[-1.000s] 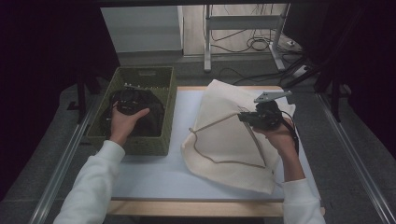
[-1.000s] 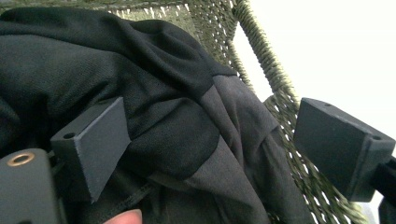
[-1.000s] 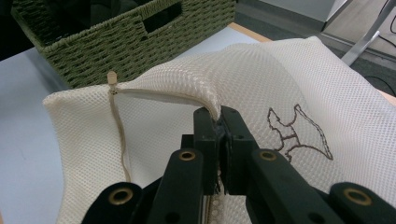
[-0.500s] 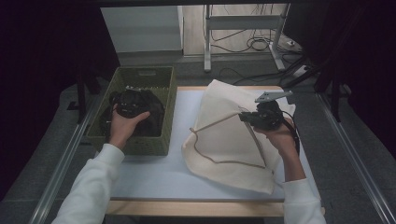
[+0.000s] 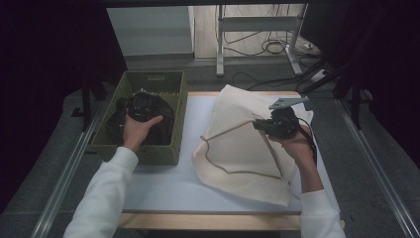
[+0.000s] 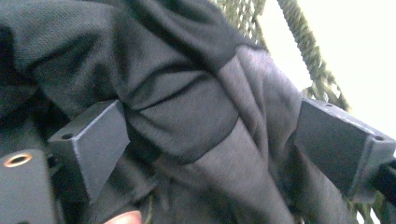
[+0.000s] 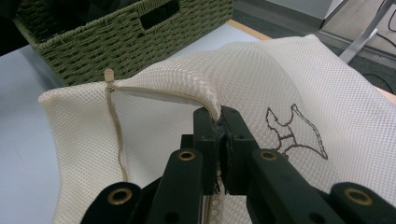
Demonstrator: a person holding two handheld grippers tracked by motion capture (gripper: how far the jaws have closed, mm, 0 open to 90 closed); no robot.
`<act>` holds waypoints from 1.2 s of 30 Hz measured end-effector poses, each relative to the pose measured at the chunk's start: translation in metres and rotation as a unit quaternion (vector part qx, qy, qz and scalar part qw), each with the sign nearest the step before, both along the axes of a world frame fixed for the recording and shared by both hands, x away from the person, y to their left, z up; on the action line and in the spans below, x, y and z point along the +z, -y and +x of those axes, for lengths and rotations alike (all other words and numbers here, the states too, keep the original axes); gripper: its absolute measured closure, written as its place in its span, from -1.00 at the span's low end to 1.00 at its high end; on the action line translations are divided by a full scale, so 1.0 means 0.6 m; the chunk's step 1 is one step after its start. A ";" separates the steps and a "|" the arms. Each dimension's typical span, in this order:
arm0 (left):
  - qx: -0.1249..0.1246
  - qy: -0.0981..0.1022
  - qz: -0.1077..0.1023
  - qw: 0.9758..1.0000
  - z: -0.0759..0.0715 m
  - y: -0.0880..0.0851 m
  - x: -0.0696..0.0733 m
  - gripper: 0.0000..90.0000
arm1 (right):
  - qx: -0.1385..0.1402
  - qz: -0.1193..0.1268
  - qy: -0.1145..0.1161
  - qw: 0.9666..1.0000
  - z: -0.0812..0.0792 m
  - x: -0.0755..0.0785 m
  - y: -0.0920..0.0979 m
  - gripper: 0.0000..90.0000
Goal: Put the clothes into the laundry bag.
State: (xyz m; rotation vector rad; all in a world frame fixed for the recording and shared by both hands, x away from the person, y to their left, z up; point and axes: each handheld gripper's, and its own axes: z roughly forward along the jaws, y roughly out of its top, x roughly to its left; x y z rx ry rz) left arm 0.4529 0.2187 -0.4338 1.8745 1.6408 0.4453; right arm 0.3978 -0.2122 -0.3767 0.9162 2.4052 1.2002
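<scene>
1. The mesh laundry bag (image 5: 247, 144), cream-coloured with a drawstring (image 7: 115, 122) along its rim, lay on the right half of the worktop (image 5: 163, 183), spreading from the centre toward three o'clock.
2. The right hand-held gripper (image 7: 218, 122) had its jaws closed tight on the bag's rim, pinching the fold of mesh and holding that edge lifted above the rest of the bag.
3. In the high view the right hand-held gripper (image 5: 260, 125) sat over the bag's upper right part, at about two o'clock from the worktop's centre, with its grey three-cornered plate above it.
4. A small dark outline drawing (image 7: 294, 130) was printed on the mesh just to the right of the closed jaws.
5. The woven green basket (image 5: 171, 148) stood at the worktop's ten o'clock corner, near the bag's left edge.
6. Dark clothing (image 6: 187, 107), black and grey, lay inside the basket.
7. The left hand-held gripper (image 6: 212, 135) was down in the basket with its jaws spread wide, a bunched fold of the dark clothing between them; whether the pads pressed on it I could not tell.
</scene>
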 end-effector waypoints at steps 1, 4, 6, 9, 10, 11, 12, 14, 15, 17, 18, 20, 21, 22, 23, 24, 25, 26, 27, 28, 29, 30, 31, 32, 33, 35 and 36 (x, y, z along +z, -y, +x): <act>0.001 -0.002 -0.003 1.000 0.004 0.000 0.000 -0.80 | 0.000 0.000 0.000 1.000 0.000 0.000 0.000 0.91; 0.004 -0.004 -0.006 1.000 0.011 0.002 -0.001 -0.82 | -0.001 0.000 0.000 1.000 0.000 0.000 0.002 0.90; 0.009 -0.008 -0.009 1.000 0.019 0.002 -0.003 -0.82 | -0.001 0.001 0.000 1.000 0.000 0.000 0.004 0.91; 0.013 -0.016 -0.010 1.000 0.031 0.002 -0.007 -0.84 | -0.002 0.002 0.000 1.000 0.000 0.001 0.005 0.91; 0.014 -0.018 -0.010 1.000 0.035 0.003 -0.008 -0.84 | -0.002 0.002 0.000 1.000 0.000 0.001 0.005 0.91; 0.016 -0.020 -0.011 1.000 0.039 0.004 -0.009 -0.85 | -0.002 0.002 0.000 1.000 0.000 0.001 0.005 0.91; 0.018 -0.019 -0.012 1.000 0.041 0.005 -0.010 -0.86 | -0.001 0.001 0.000 1.000 0.000 0.000 0.004 0.91; 0.019 -0.022 -0.012 1.000 0.047 0.007 -0.010 -0.89 | -0.001 0.001 0.000 1.000 0.001 0.000 0.004 0.91; 0.020 -0.020 -0.017 0.999 0.049 0.007 -0.010 -0.89 | -0.001 0.001 0.000 1.000 0.001 0.000 0.004 0.91; 0.024 -0.020 -0.032 0.999 0.050 0.006 -0.008 -0.91 | -0.003 0.001 -0.001 1.000 0.001 -0.001 0.005 0.90; 0.025 -0.022 -0.040 0.999 0.051 0.004 -0.007 -0.91 | -0.003 0.001 -0.001 1.000 0.001 -0.001 0.005 0.90; 0.026 -0.023 -0.063 0.997 0.052 -0.002 -0.004 -0.93 | -0.003 0.002 -0.001 1.000 0.002 -0.001 0.007 0.90; 0.029 -0.026 -0.072 0.997 0.053 -0.004 -0.003 -0.93 | -0.003 0.002 -0.001 1.000 0.002 -0.001 0.007 0.90; 0.031 -0.027 -0.074 0.996 0.054 -0.005 -0.003 -0.93 | -0.004 0.001 -0.002 1.000 0.002 -0.002 0.006 0.90; 0.032 -0.027 -0.072 0.997 0.055 -0.005 -0.003 -0.94 | -0.003 0.001 -0.003 1.000 0.002 -0.002 0.005 0.90; 0.034 -0.026 -0.071 0.997 0.057 -0.003 -0.004 -0.95 | -0.003 -0.001 -0.004 1.000 0.002 -0.003 0.003 0.90; 0.037 -0.027 -0.063 0.997 0.060 0.002 -0.006 -0.97 | -0.001 -0.002 -0.003 1.000 0.003 -0.004 0.002 0.90; 0.037 -0.027 -0.063 0.997 0.060 0.002 -0.006 -0.98 | 0.000 -0.003 -0.003 1.000 0.003 -0.004 0.001 0.90; 0.040 -0.027 -0.058 0.997 0.062 0.006 -0.007 -0.99 | -0.001 -0.004 -0.003 1.000 0.003 -0.004 0.000 0.90; 0.039 -0.027 -0.051 0.998 0.063 0.009 -0.007 -0.99 | -0.001 -0.004 -0.002 1.000 0.004 -0.005 0.000 0.90; 0.041 -0.027 -0.043 0.998 0.065 0.012 -0.009 -0.99 | -0.001 -0.004 -0.003 1.000 0.004 -0.005 0.000 0.90; 0.042 -0.028 -0.035 0.998 0.066 0.014 -0.011 -0.99 | -0.001 -0.004 -0.003 1.000 0.004 -0.005 0.000 0.90; 0.044 -0.030 -0.026 0.998 0.067 0.017 -0.013 -0.99 | -0.001 -0.004 -0.003 1.000 0.004 -0.005 0.000 0.90; 0.045 -0.033 -0.018 0.998 0.068 0.019 -0.016 -0.98 | -0.001 -0.004 -0.004 1.000 0.004 -0.006 0.001 0.90; 0.047 -0.035 -0.008 0.998 0.069 0.020 -0.020 -0.98 | -0.001 -0.004 -0.004 1.000 0.004 -0.006 0.001 0.90; 0.052 -0.040 0.002 0.998 0.069 0.021 -0.027 -0.98 | -0.003 -0.004 -0.005 1.000 0.004 -0.006 0.003 0.90; 0.054 -0.047 0.005 0.997 0.070 0.020 -0.032 -0.98 | -0.003 -0.003 -0.005 1.000 0.003 -0.006 0.003 0.90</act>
